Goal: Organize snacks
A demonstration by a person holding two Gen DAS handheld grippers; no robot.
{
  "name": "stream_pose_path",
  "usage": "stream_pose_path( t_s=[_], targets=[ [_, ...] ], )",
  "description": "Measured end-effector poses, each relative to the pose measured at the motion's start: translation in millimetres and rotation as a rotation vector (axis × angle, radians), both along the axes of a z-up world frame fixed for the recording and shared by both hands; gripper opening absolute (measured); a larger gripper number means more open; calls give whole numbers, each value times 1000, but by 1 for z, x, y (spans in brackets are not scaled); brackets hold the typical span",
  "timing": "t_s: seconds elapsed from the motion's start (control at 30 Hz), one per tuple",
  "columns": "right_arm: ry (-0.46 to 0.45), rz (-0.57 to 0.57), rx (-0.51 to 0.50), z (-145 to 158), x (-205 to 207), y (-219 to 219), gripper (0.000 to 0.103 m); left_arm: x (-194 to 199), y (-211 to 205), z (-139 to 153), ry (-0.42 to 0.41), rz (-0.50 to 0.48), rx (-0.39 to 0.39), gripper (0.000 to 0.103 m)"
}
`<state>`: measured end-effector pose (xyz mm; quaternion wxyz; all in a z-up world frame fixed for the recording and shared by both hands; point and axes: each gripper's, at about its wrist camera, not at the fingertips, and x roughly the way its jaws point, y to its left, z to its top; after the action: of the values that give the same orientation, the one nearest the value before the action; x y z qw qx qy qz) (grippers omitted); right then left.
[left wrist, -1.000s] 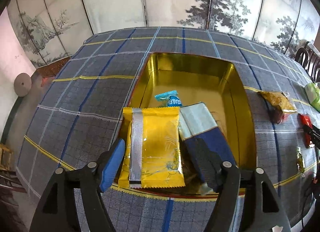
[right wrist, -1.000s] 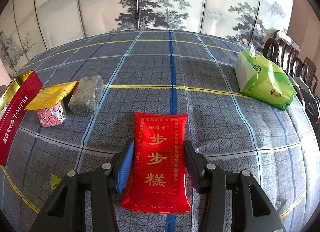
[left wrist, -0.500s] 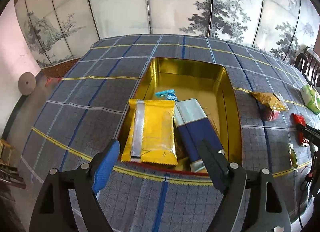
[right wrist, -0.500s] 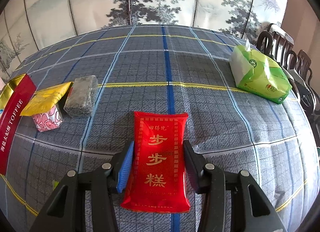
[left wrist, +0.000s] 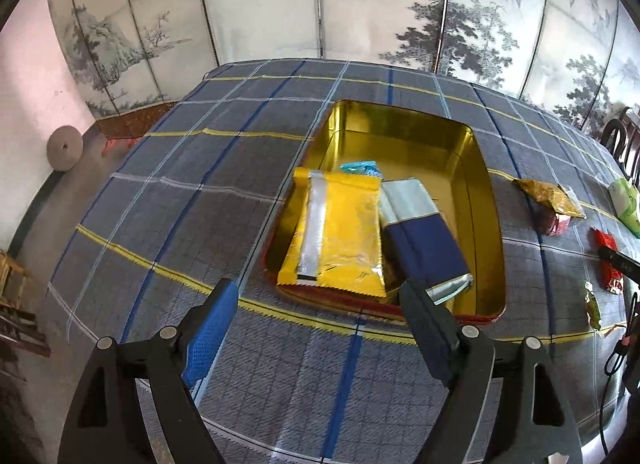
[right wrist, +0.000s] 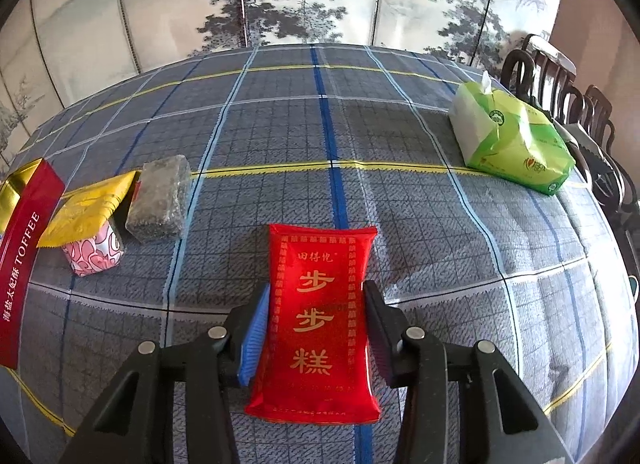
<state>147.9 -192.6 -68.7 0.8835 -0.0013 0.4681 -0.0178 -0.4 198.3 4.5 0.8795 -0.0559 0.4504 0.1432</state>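
the right gripper (right wrist: 316, 328) is closing on a red snack packet (right wrist: 318, 320) with gold characters that is lying flat on the checked tablecloth (right wrist: 280, 135) near the table's front edge — the packet is sitting between the two pads, which are pressing on its long sides. toward the table's left edge a grey-green wrapped block (right wrist: 160, 199) is lying beside a pink patterned packet (right wrist: 96, 256) with a yellow wrapper (right wrist: 86, 211) leaning over it, and just past them the red wall of the toffee tin (right wrist: 24, 252) is showing. a green tissue pack (right wrist: 508, 143) is resting near the far right edge. the left gripper (left wrist: 316, 328) is hanging empty with jaws standing wide apart above the cloth, just in front of the tin's (left wrist: 486, 199) near rim; inside the gold tin a yellow packet (left wrist: 340, 236), a blue-and-silver packet (left wrist: 424, 240) and a small teal packet (left wrist: 360, 168) are lying together at the near end.
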Motion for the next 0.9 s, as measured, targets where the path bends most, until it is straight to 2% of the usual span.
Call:
stream_pose_path(
  t_s=[0.13, 0.4, 0.63, 0.9],
  targets=[
    [0, -31, 20, 4, -3, -2, 45, -4, 8, -2, -4, 19, -20, 80],
    [-74, -20, 70, 45, -19, 15, 45, -11, 26, -6, -10, 53, -55, 81],
    [-87, 117, 177, 69, -32, 83, 45, -18, 39, -5, -12, 84, -63, 82],
    [-99, 301, 180, 76, -51, 178, 45, -30, 51, -5, -14, 109, -59, 83]
  ],
)
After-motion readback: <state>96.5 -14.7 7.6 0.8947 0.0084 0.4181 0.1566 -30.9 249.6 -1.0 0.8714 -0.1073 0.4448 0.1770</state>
